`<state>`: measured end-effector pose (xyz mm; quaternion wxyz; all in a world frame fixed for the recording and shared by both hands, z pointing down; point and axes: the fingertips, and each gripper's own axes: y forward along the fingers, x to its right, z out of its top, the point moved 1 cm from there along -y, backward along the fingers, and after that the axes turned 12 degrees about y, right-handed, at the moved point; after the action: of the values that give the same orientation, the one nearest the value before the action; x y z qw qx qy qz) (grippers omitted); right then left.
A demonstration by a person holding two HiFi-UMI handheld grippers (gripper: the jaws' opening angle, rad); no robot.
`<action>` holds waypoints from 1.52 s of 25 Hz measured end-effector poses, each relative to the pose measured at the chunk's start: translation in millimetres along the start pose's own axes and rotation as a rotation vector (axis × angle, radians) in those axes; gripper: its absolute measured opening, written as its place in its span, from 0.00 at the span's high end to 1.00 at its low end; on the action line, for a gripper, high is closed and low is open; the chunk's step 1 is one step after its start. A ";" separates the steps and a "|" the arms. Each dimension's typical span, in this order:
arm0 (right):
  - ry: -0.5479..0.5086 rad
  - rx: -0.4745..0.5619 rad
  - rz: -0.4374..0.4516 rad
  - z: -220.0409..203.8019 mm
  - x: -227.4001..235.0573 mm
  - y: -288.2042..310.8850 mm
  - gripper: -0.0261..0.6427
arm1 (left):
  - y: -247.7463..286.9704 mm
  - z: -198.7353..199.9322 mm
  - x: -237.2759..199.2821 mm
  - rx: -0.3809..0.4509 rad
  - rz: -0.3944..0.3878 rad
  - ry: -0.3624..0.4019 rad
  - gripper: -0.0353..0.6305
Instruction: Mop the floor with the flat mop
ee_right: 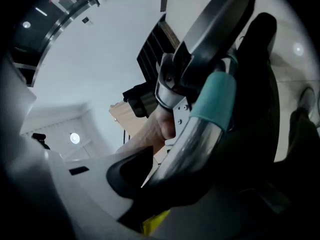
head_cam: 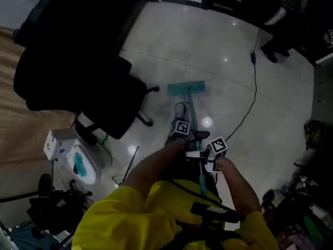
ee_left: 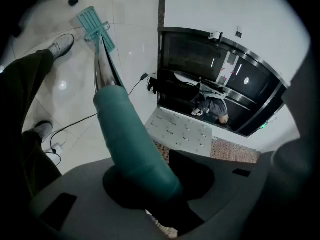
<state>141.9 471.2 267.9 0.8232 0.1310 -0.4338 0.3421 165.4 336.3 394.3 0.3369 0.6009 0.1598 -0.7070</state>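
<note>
The flat mop's teal head lies flat on the pale tiled floor ahead of me, and its metal handle runs back to my hands. My left gripper is shut on the handle's teal grip, which fills the gap between the jaws in the left gripper view; the mop head shows far down the pole. My right gripper is just behind and to the right of the left one. It is shut on the chrome pole below a teal sleeve, with its jaws wrapped round it.
A black office chair stands close on the left, its base near the mop head. A black cable trails across the floor on the right. My shoe is beside the handle. A white appliance and clutter sit at lower left, more clutter at lower right.
</note>
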 end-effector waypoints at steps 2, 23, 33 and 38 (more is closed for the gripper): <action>-0.007 0.023 0.023 56.6 -5.2 -3.1 0.81 | 5.4 52.5 -18.6 -0.008 0.006 0.011 0.74; -0.074 0.134 0.040 490.6 -58.6 -30.1 0.85 | 53.1 466.0 -120.7 -0.171 0.058 0.147 0.72; -0.125 0.210 0.129 501.6 -62.3 7.9 0.86 | 35.0 468.4 -139.7 -0.289 0.148 0.214 0.74; 0.040 0.253 0.146 335.5 -19.7 3.0 0.85 | 34.2 281.1 -128.0 -0.359 0.129 0.103 0.74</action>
<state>-77.3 292.7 449.5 0.7814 0.1948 -0.3793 0.4556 -13.8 170.7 586.8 0.4744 0.5757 0.2615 -0.6125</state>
